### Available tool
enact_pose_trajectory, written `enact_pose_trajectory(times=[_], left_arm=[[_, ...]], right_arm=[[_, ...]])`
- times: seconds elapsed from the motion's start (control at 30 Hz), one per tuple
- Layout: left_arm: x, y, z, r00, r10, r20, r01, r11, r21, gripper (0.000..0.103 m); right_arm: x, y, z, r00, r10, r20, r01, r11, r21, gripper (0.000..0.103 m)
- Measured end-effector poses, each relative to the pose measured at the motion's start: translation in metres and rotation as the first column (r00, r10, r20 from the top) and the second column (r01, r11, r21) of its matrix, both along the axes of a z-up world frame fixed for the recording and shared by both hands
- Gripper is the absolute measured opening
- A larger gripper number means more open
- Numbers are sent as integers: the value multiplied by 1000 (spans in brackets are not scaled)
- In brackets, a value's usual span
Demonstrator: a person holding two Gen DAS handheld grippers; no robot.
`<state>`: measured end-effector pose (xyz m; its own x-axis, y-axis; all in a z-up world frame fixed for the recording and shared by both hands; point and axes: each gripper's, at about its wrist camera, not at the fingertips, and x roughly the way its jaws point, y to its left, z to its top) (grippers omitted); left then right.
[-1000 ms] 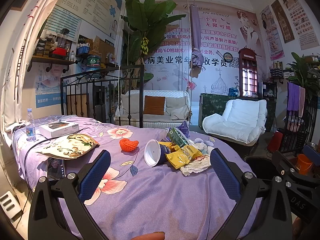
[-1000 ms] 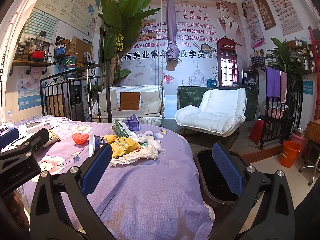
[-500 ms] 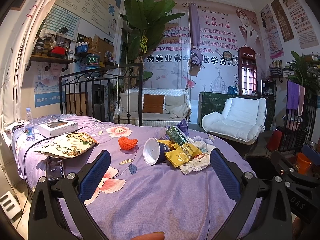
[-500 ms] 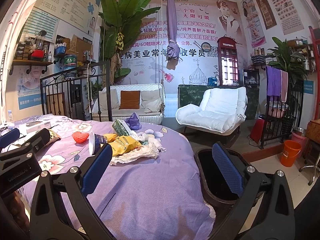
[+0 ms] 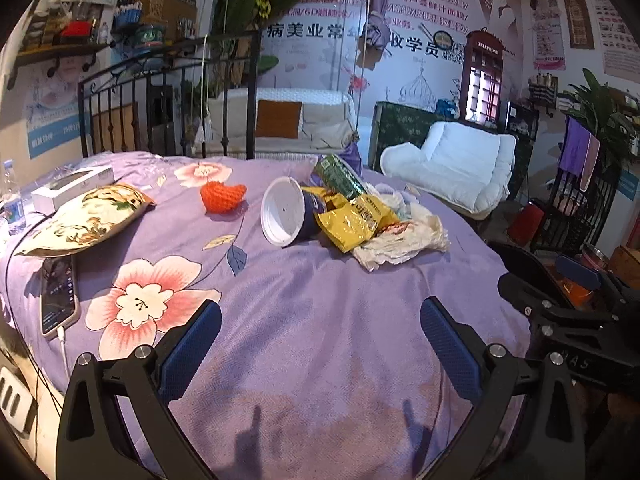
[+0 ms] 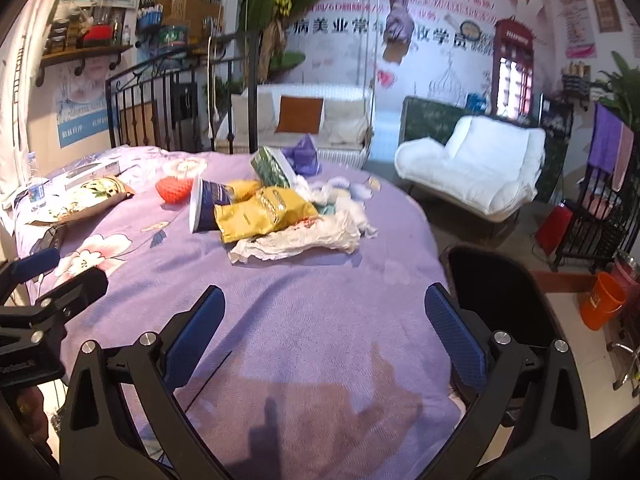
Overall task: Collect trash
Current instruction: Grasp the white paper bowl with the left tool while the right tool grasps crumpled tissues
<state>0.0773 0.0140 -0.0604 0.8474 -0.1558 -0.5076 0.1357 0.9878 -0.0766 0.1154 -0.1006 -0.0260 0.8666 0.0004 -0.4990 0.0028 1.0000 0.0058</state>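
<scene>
Both tools are over the near end of the bed (image 5: 304, 320), and both are empty. The left tool (image 5: 320, 336) has its blue pads (image 5: 188, 350) spread wide with only purple bedspread between them. Same story on the right tool (image 6: 322, 326): pads (image 6: 456, 334) far apart, nothing held.

The trash sits in one heap toward the middle of the bed, well apart from either tool. A paper cup (image 5: 288, 211) lies on its side, white bottom facing the left camera. A yellow snack bag (image 5: 354, 220) rests against it, and crumpled white paper (image 5: 400, 240) is spread just beside the bag on the near-right. A green packet (image 5: 340, 176) sticks up behind the cup, with a purple plastic bag (image 6: 304, 154) at the far edge of the heap. An orange knitted piece (image 5: 222, 196) lies alone to the left of the cup, not touching it.

Off to the left of the bed there's a floral pillow (image 5: 86, 218), a white box (image 5: 72, 186) behind it, and a phone (image 5: 58, 296) on a cable near the edge. A black bin (image 6: 496, 296) stands open on the floor right against the bed's right side, close to the right tool
</scene>
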Motion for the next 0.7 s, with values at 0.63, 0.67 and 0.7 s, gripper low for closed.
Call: enact_pose_trajectory(times=[0.63,0.67,0.7], left_arm=[[128,21,-3,985,-20,-172,10,998,-64,99],[132,21,-1,987,-19,-157,10,998,-56,99],[136,20,0,988,-22,-151,15,999,-51,99]], right_arm=[[158,-27,-29,940,64,-335,37,957,287,89],[165,-29,-33,935,59,-350,55,950,306,87],[170,-31,-36,930,58,-362,67,944,322,87]])
